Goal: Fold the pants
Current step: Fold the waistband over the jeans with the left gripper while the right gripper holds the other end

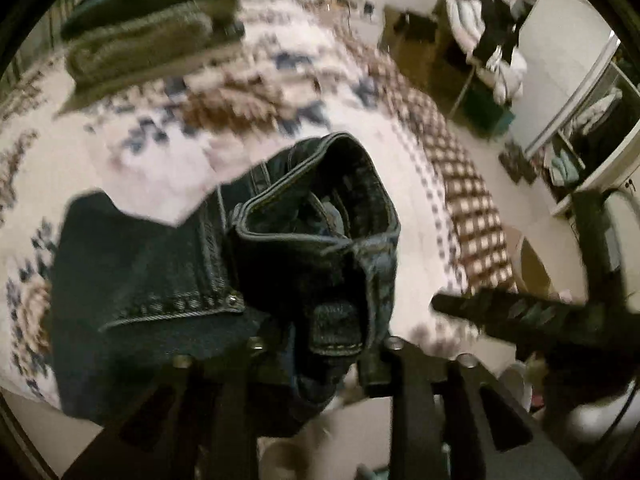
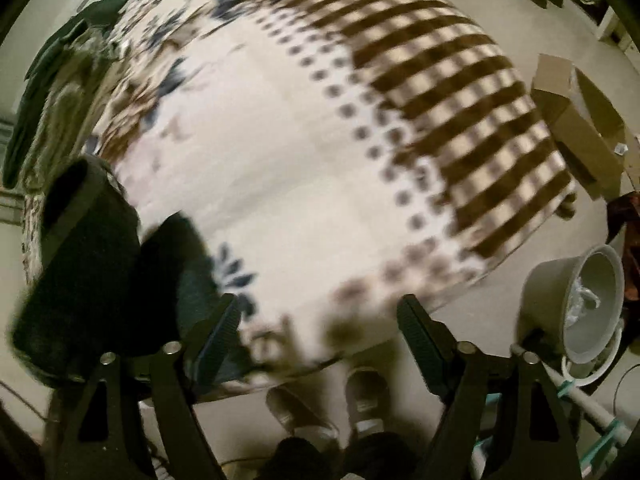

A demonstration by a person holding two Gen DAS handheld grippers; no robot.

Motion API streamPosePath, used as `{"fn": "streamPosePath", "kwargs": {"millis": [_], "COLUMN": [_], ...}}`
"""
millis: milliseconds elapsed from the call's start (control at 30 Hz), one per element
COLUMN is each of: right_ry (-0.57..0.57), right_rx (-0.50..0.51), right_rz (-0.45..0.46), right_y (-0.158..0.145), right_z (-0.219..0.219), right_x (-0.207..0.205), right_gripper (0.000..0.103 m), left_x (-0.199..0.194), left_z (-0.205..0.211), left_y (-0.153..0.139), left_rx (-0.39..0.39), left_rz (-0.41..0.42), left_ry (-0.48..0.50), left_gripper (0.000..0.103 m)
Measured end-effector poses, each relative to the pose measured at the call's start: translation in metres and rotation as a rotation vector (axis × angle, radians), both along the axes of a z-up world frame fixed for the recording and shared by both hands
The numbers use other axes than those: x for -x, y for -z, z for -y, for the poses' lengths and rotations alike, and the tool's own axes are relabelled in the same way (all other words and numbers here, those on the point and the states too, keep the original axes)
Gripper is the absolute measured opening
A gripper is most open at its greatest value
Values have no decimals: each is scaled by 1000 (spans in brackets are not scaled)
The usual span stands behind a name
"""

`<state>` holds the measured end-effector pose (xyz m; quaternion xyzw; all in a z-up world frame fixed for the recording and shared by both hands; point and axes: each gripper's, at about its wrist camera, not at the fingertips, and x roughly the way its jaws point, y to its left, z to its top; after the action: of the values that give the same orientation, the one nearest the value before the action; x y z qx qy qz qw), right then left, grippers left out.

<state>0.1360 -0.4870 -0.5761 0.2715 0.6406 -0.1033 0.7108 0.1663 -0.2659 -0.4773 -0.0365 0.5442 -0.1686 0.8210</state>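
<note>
Dark blue jeans [image 1: 168, 280] hang from my left gripper [image 1: 324, 344], which is shut on their waistband; the waist opening [image 1: 320, 208] faces the camera and the legs drape left over the patterned bedspread [image 1: 160, 148]. In the right wrist view the jeans [image 2: 100, 264] show as a dark mass at lower left. My right gripper [image 2: 320, 320] is open and empty above the bed's near edge, to the right of the jeans. One of its fingers [image 1: 500, 312] shows at the right of the left wrist view.
A stack of folded dark clothes [image 1: 152, 24] lies at the far left of the bed. A cardboard box [image 2: 580, 120] and a grey bucket [image 2: 580, 304] stand on the floor right of the bed. A chair heaped with clothes [image 1: 488, 40] and a wardrobe [image 1: 580, 120] stand beyond.
</note>
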Motion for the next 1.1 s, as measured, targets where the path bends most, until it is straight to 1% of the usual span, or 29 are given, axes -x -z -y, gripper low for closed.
{"fn": "streamPosePath", "kwargs": {"millis": [33,67,100,133,167,233,300,333,367,400,467,500,533,567,600,633,667,700,733,800,833,900,933,1000,1033,1067,1100], "right_ry": [5,6,6,9,11,16,12,-1,-11,-20,-53,-60,-76,-88,-84,-58,-42,-35,-30,-8,2,-12,-22,-50,-67,-87,-96], "right_rx": [-16,-20,-22,-26,-33,-77,-152,-208,-246,-273,-382,-410,-459,-477,-489,-506,-518,-523,-516,-489,-469,-387,-331,-263,-279,-317,-327], "right_rz": [6,7,10,21,27,52,82,104,113,120,141,139,119,90,41,9,1,17,26,56,77,109,109,76,24,-36,-61], "right_y": [0,-2,-3,-7,-9,-15,-21,-23,-23,-23,-18,-15,-4,5,19,31,37,37,34,21,9,-13,-17,-15,-4,6,9], "right_z": [11,14,21,30,33,43,45,42,38,33,15,9,-3,-12,-21,-25,-27,-31,-34,-34,-32,-27,-26,-20,-20,-21,-20], "right_x": [1,0,0,0,0,-2,-10,-15,-21,-24,-38,-41,-50,-55,-59,-60,-61,-61,-62,-59,-57,-54,-55,-57,-58,-59,-58], "right_gripper": [98,98,98,98,98,98,98,99,99,99,99,99,99,99,99,97,68,39,7,7,6,6,6,6,8,17,22], "left_x": [3,5,10,15,18,26,27,26,22,19,11,4,1,-6,-11,-15,-18,-22,-24,-27,-29,-28,-28,-27,-25,-23,-23], "left_z": [6,9,12,16,14,10,-3,-16,-27,-48,-79,-103,-117,-139,-155,-168,-177,-186,-192,-199,-199,-196,-195,-196,-195,-194,-193], "left_y": [1,2,1,-3,-9,-21,-29,-33,-33,-35,-30,-25,-21,-14,-8,-3,1,5,9,15,18,24,26,30,32,34,37], "left_rx": [6,27,37,46,68,83,85,57,25,-10,-65,-88,-103,-140,-160,-167,-176,-184,-170,-154,-149,-144,-132,-107,-103,-101,-105], "left_rz": [-19,-47,-60,-69,-79,-99,-109,-106,-107,-107,-121,-142,-152,-168,-181,-196,-207,-217,-225,-245,-251,-271,-278,-294,-303,-311,-320], "left_ry": [13,24,27,28,28,15,-10,-36,-59,-102,-165,-206,-230,-272,-299,-316,-331,-346,-351,-351,-343,-322,-317,-319,-321,-318,-318], "left_gripper": [52,63,86,91,91,91,91,92,92,92,92,92,92,92,92,92,91,92,92,92,92,92,92,92,92,92,92]}}
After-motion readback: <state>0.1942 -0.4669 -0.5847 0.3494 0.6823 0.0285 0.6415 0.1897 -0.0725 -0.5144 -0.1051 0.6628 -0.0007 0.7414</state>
